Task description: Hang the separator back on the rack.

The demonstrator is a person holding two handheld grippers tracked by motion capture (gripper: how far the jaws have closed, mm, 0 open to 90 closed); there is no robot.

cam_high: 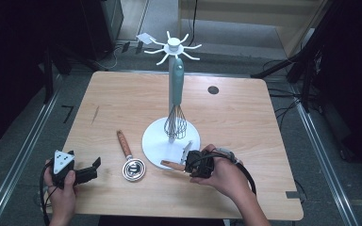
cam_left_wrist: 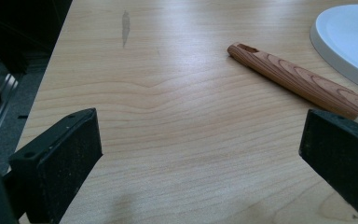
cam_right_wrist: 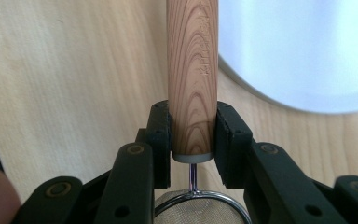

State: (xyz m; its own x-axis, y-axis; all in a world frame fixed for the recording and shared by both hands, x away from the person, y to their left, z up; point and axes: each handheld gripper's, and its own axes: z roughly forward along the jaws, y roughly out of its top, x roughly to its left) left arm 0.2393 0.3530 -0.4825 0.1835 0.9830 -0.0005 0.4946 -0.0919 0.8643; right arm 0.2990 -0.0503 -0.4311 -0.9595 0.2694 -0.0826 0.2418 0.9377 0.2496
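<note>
My right gripper (cam_high: 188, 165) is shut on the wooden handle (cam_right_wrist: 192, 70) of a small mesh strainer, just in front of the white stand's round base (cam_high: 156, 143). The handle's free end (cam_high: 168, 164) points left, and the strainer's wire rim (cam_right_wrist: 200, 200) sits behind the jaws. A second wooden-handled utensil (cam_high: 125, 145) with a shiny metal bowl (cam_high: 134, 169) lies flat on the table. My left gripper (cam_high: 94, 170) rests open at the table's front left, pointing toward that utensil's handle (cam_left_wrist: 298, 81), with nothing between its jaws.
A teal-handled whisk (cam_high: 176, 101) hangs from the hooked top (cam_high: 173, 45) of the stand. The wooden table (cam_high: 122, 103) has a dark round hole (cam_high: 212, 90) at the back right and a grey streak (cam_high: 95, 114) at the left. Metal rails run along the floor on both sides.
</note>
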